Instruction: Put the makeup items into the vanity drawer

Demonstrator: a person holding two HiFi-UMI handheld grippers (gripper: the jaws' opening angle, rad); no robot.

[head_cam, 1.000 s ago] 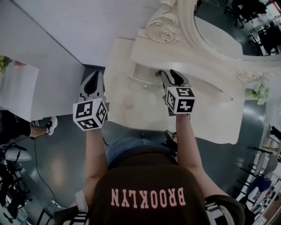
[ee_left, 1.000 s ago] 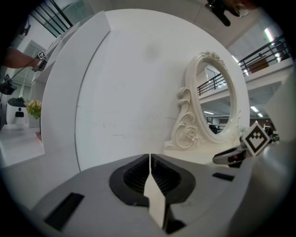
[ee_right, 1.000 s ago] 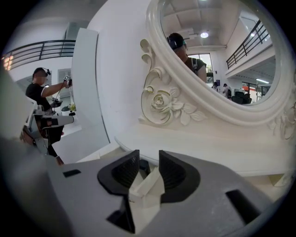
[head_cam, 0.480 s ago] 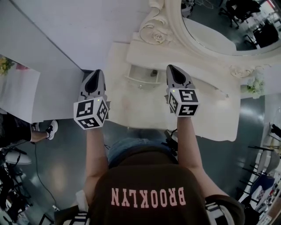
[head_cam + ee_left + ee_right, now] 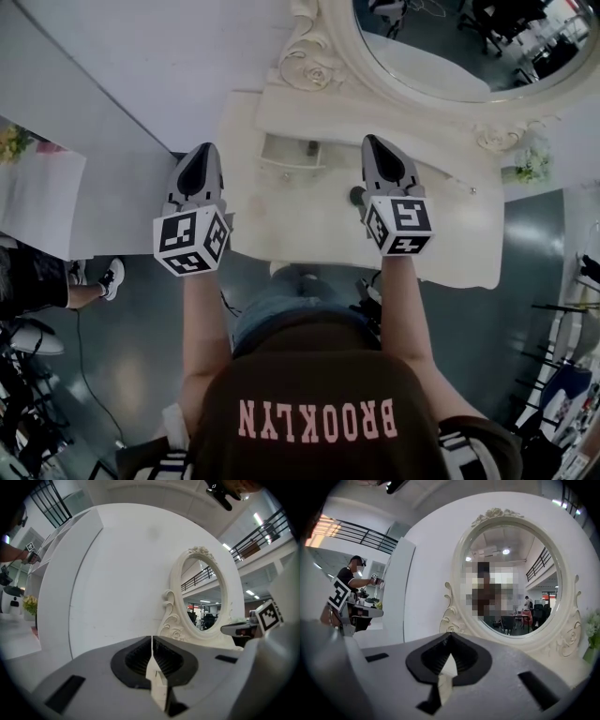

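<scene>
Hold left gripper (image 5: 200, 152) and right gripper (image 5: 376, 142) clenched and empty above the tabletop (image 5: 450, 234). Check open vanity drawer (image 5: 286, 155) between them, small dark makeup item (image 5: 312, 147) inside. Push the front squarely.

The drawer (image 5: 286, 152) is set under the mirror (image 5: 450, 47) at the vanity top's (image 5: 281, 220) back, with flowers (image 5: 528, 167) placed at the right

I see the cream-white carved vanity table (image 5: 281, 220) carrying an oval mirror in an ornate cream frame (image 5: 314, 66) along its far edge, a small open drawer (image 5: 286, 150) just below that at the left, and a small dark round item (image 5: 356, 195) near the middle.
</scene>
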